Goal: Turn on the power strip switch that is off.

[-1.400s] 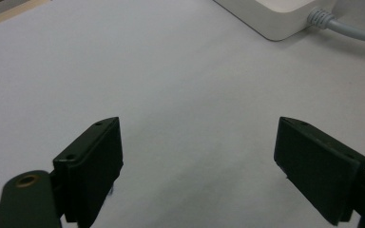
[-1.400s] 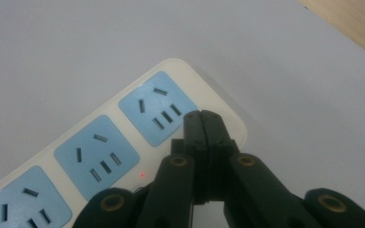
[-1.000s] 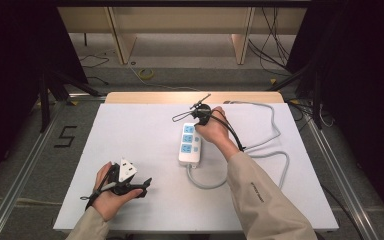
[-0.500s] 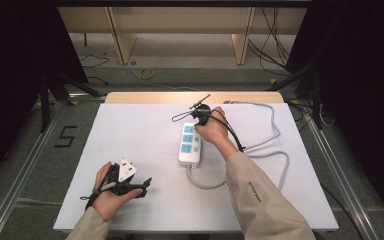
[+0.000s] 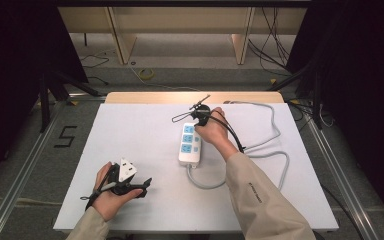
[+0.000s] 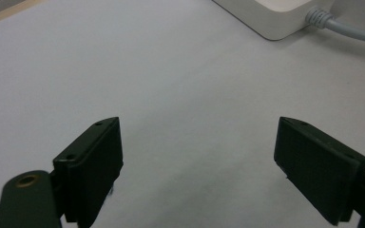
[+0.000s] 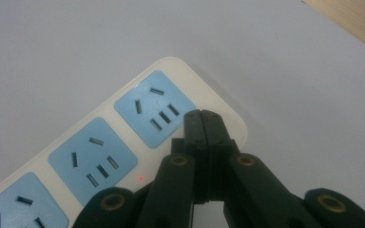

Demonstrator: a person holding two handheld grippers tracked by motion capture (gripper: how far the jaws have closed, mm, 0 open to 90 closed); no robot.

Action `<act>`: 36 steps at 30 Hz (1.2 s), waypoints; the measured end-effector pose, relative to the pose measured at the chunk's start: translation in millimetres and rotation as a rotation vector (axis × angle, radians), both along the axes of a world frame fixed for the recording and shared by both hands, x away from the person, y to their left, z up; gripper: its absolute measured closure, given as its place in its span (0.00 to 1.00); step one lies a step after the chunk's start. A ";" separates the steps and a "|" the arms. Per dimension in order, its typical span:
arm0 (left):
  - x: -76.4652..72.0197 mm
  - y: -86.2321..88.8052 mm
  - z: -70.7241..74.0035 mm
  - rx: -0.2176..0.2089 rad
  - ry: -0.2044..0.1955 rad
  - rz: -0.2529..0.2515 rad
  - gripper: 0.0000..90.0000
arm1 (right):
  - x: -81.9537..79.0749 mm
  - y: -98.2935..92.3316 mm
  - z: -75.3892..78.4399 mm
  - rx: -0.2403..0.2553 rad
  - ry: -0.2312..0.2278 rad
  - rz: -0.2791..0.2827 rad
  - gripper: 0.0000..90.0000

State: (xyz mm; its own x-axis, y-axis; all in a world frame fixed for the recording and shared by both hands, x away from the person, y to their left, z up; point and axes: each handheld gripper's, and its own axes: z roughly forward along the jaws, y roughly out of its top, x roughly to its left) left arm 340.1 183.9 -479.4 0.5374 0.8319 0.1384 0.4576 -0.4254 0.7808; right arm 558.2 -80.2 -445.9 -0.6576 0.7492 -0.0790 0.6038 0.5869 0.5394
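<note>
A white power strip (image 5: 190,145) with three blue sockets lies lengthwise at the table's middle; a small red light (image 7: 141,178) glows on it. My right gripper (image 5: 199,119) is shut with nothing between its jaws. Its joined tips (image 7: 203,116) point down at the far end of the strip (image 7: 154,109), just beside the last socket; whether they touch it I cannot tell. My left gripper (image 5: 140,184) rests at the front left of the table, held in a hand. Its jaws stand wide open (image 6: 199,126) over bare white tabletop, facing the strip's near end (image 6: 275,14).
The strip's grey cable (image 5: 275,150) leaves its near end (image 6: 347,31), loops across the right half of the white table (image 5: 130,125) and runs off the far edge. A wooden strip (image 5: 145,96) borders the far side. Dark curtains and floor cables surround the table.
</note>
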 end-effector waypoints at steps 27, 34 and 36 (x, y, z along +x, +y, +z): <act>-0.8 -0.6 -1.5 0.005 0.010 -0.006 0.18 | -15.9 -24.7 5.0 0.057 -0.018 0.014 0.87; -1.0 0.8 -2.0 0.007 0.014 -0.004 0.18 | -29.0 -40.7 9.8 0.094 -0.004 0.021 0.80; -1.1 1.1 -2.2 0.007 0.015 -0.003 0.18 | -34.1 -46.6 10.7 0.110 -0.007 0.023 0.77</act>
